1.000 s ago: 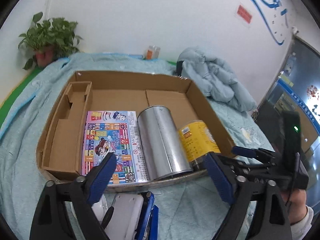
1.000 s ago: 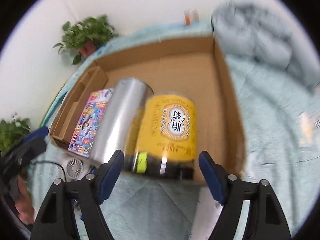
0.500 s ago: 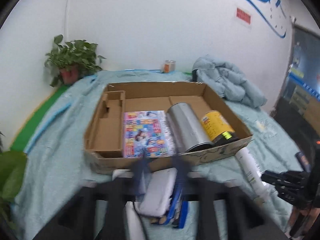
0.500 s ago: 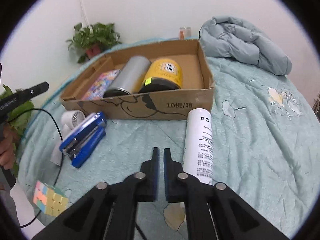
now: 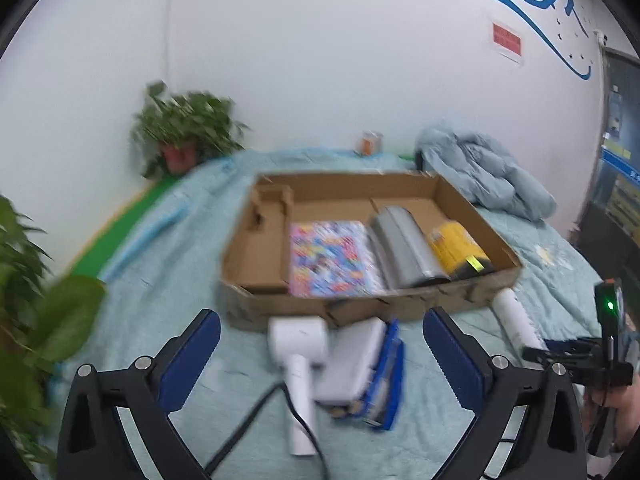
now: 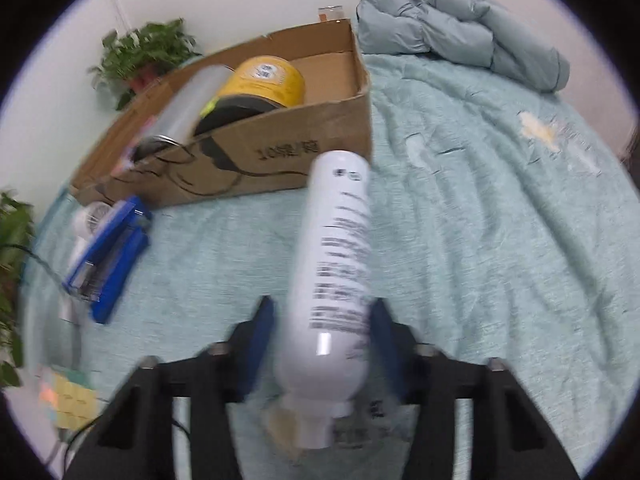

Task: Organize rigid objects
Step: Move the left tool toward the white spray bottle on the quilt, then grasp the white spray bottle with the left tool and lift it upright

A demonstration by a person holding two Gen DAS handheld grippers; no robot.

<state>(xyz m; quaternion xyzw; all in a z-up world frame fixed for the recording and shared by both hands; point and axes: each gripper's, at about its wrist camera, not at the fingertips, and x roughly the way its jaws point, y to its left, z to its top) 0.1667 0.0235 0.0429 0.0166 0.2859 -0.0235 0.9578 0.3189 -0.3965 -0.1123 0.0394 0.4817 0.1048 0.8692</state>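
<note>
A cardboard box (image 5: 404, 307) on the light blue bedspread holds a colourful flat box (image 5: 328, 258), a silver can (image 5: 402, 248) and a yellow can (image 5: 456, 249). My left gripper (image 5: 320, 354) is open above a white handheld fan (image 5: 298, 354) and a blue-and-white stapler (image 5: 372, 372) in front of the box. My right gripper (image 6: 324, 350) has its fingers on both sides of a white bottle (image 6: 338, 264) lying in front of the box (image 6: 256, 152); I cannot tell if they press on it. The bottle also shows in the left wrist view (image 5: 514, 316).
A light blue jacket (image 6: 460, 24) lies heaped behind the box. Potted plants (image 5: 184, 128) stand at the back left and near left. A pastel cube (image 6: 68, 400) and a black cable (image 5: 248, 428) lie near the front edge. A small jar (image 5: 370, 143) stands by the wall.
Both grippers pulled back from the box. The left one shut briefly and is open again over the fan and stapler. The right one shut, then opened around the white bottle.
</note>
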